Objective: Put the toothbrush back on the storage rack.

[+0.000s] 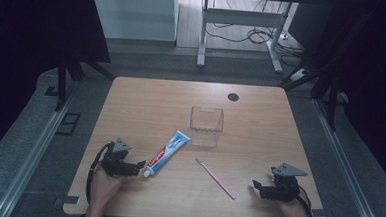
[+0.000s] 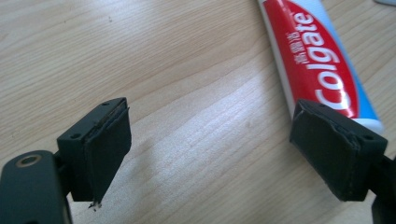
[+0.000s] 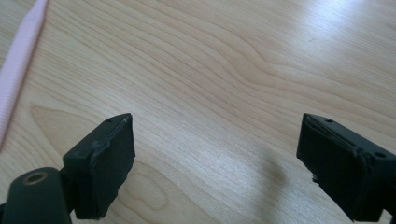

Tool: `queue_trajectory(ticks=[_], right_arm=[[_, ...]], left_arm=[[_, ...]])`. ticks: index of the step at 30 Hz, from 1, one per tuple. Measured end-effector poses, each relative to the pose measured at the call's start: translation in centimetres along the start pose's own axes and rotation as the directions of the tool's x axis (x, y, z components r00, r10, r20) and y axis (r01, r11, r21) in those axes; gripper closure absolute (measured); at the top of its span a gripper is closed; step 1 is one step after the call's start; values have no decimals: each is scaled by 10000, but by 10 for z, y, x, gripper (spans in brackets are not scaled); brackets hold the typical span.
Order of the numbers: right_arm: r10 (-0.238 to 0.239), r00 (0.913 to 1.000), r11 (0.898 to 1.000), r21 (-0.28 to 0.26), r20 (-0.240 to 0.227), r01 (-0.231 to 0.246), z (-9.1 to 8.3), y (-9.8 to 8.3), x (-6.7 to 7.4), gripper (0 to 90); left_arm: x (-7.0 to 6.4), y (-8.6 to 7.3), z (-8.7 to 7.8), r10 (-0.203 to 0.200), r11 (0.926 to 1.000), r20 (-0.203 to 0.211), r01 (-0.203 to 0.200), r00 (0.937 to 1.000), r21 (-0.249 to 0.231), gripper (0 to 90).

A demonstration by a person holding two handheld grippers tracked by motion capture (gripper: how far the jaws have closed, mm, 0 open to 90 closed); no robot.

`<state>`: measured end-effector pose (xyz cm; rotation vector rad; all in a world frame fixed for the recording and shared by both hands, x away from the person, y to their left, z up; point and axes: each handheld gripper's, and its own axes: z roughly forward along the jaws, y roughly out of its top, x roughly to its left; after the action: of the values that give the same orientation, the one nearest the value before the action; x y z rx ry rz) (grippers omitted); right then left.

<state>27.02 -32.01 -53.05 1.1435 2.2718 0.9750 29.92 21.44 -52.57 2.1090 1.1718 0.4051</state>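
Overhead layout: my left gripper (image 1: 139,165) rests at the near left of the wooden table (image 1: 146,93), jaws spread wide with nothing between them. The toothpaste tube (image 1: 167,153) lies flat just beside it, running diagonally away toward the clear plastic container (image 1: 206,125) at mid-table; the tube's far end stops just short of that container. In the left gripper view, the tube (image 2: 317,60) (red and blue, lettering facing up) passes behind my one jaw, apart from the pads as far as I can tell. My right gripper (image 1: 257,186) sits at the near right, jaws likewise apart over bare wood. The pink toothbrush (image 1: 216,177) lies between the two grippers, bristle end toward the container, its handle (image 3: 18,70) at the edge of the right gripper view.
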Motion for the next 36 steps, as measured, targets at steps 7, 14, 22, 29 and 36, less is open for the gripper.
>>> queue_trajectory(ticks=[7, 14, 22, 29, 36], right_arm=[[-102, 9998, 9999, -43, -192, 101, 1, 0, 1, 96], [-281, 9991, 9996, -19, -304, 281, 2, 1, 4, 95], [-469, 9978, 9982, -388, -476, 451, -3, 4, 9, 104], [-639, 9948, 9977, -273, -794, 619, -3, 7, 12, 101], [-507, 9911, 9987, -124, -1234, 495, -6, 12, 14, 74]], left_arm=[[6, -5, -3, -471, 9982, 77, 474, 9989, -373, 127], [8, -5, -2, -645, 9971, 508, 664, 9966, -380, 128], [1, -1, -2, -354, 9987, 431, 369, 9984, -338, 131], [3, -4, -5, -430, 9982, 351, 444, 9985, -398, 128], [6, -7, -11, -679, 9957, 398, 702, 9969, -607, 129]])
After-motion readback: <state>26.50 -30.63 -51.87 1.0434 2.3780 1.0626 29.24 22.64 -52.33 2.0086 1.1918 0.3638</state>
